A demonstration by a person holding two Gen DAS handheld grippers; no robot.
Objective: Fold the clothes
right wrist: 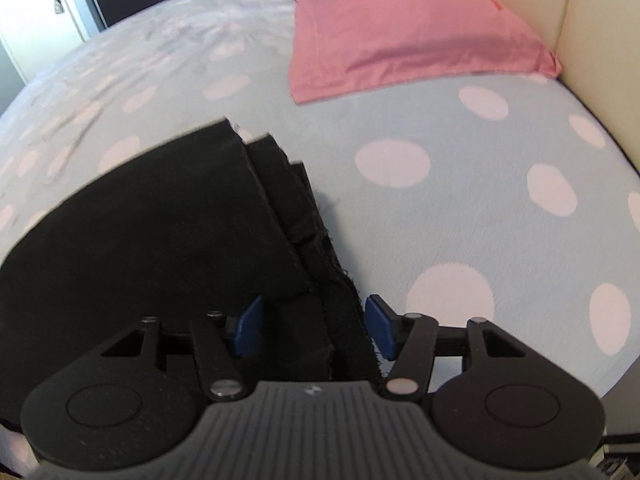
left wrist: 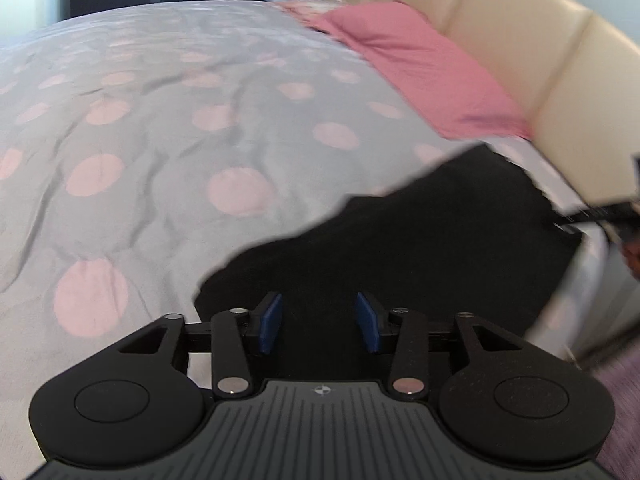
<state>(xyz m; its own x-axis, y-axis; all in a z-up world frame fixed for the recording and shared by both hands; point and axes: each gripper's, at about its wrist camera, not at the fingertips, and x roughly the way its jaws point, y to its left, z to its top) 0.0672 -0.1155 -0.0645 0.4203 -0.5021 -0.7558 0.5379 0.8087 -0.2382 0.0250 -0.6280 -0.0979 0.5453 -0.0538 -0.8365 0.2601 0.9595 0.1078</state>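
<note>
A black garment (left wrist: 440,240) lies on the bed, folded over itself into several layers whose stacked edges show in the right wrist view (right wrist: 160,240). My left gripper (left wrist: 320,320) hangs over the garment's near left part. Its blue pads stand apart and nothing is visibly pinched between them. My right gripper (right wrist: 314,328) is at the garment's layered right edge. Its jaws are open, the thick fold lies between the pads, and cloth partly hides the left pad.
The grey bed cover (left wrist: 160,120) with pink dots spreads far to the left and back. A pink pillow (right wrist: 400,28) lies against the cream padded headboard (left wrist: 520,32). A dark tool part and a hand (left wrist: 632,256) show at the garment's far right corner. A white door (right wrist: 40,12) stands beyond the bed.
</note>
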